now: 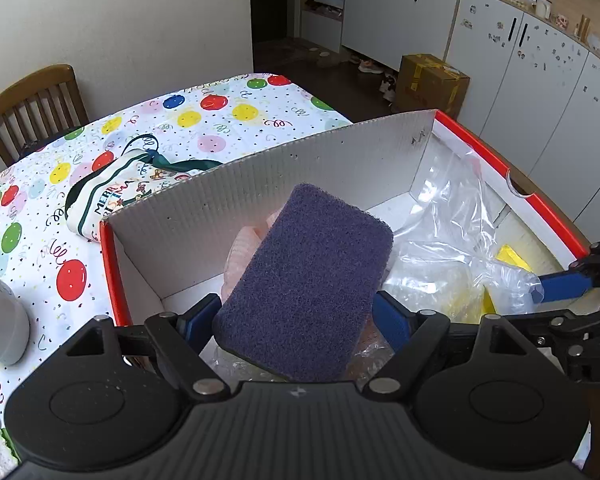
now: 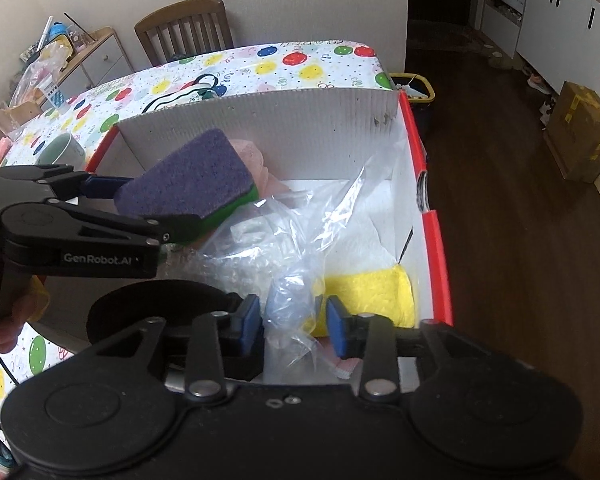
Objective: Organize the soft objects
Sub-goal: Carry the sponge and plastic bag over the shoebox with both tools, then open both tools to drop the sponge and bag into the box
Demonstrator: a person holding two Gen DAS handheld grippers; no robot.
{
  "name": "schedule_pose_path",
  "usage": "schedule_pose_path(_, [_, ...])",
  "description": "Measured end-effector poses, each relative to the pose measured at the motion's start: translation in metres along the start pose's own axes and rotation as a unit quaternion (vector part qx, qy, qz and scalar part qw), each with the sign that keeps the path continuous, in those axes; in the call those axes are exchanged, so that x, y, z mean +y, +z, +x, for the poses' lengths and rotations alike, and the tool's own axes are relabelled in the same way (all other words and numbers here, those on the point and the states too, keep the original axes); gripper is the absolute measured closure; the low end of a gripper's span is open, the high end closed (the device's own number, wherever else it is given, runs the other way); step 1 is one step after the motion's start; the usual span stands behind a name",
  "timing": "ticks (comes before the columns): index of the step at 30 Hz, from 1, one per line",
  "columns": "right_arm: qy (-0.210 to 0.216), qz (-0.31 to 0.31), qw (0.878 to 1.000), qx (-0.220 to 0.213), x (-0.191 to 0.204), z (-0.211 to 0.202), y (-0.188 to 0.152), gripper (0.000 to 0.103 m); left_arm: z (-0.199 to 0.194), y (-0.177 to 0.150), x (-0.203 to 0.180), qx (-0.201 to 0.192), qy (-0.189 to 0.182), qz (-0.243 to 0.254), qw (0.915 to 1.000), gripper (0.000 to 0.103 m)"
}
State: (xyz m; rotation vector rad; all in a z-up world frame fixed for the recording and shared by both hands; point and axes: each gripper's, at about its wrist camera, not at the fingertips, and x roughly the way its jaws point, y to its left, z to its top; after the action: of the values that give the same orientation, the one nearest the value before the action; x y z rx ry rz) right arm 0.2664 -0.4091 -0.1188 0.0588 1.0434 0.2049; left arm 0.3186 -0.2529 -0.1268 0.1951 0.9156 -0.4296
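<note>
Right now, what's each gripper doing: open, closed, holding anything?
Left gripper: shut on the purple sponge, held over the box.
Right gripper: open, fingers either side of the clear plastic bag, not clamped on it.

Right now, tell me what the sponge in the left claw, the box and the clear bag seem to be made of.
Sponge: a purple, coarse, fibrous scouring pad on green foam, matte; the left claw grips it.
Box: corrugated cardboard, judging by its ribbed white inner wall; the outside is red.
Clear bag: thin plastic film, probably; it is see-through, crinkled and glossy.
</note>
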Motion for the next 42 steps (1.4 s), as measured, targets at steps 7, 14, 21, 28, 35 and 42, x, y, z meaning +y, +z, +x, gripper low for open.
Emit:
schedule_pose_path(7, [0.005,0.002,1.000,-0.014,-0.002,-0.009,0.001,0.061,-0.009,0.000,0.003,-0.011,-0.010,-0.008,0.9999,0.020])
schedule_pose_path(14, [0.016,0.017,0.999,-0.031,-0.005,-0.020,0.002,0.050,-0.024,-0.004,0.004,-0.026,-0.020,-0.019,0.9993,0.019])
schedule_pose_path(21, [0.028,0.027,0.998,-0.058,-0.004,-0.037,0.001,0.044,-0.051,-0.009,0.006,-0.051,-0.032,-0.032,0.9977,0.018])
schedule_pose_path(28, [0.045,0.023,0.994,-0.094,0.001,-0.060,0.002,0.034,-0.083,-0.013,0.008,-0.088,-0.033,-0.051,0.9943,0.015])
schedule_pose_path(35, [0.071,0.015,0.990,-0.119,0.013,-0.077,0.001,0.026,-0.118,-0.023,0.020,-0.118,-0.029,-0.089,0.9886,0.004])
schedule_pose_path(42, [0.091,0.004,0.987,-0.136,0.033,-0.085,0.003,0.015,-0.148,-0.045,0.047,-0.144,-0.006,-0.130,0.9810,0.002])
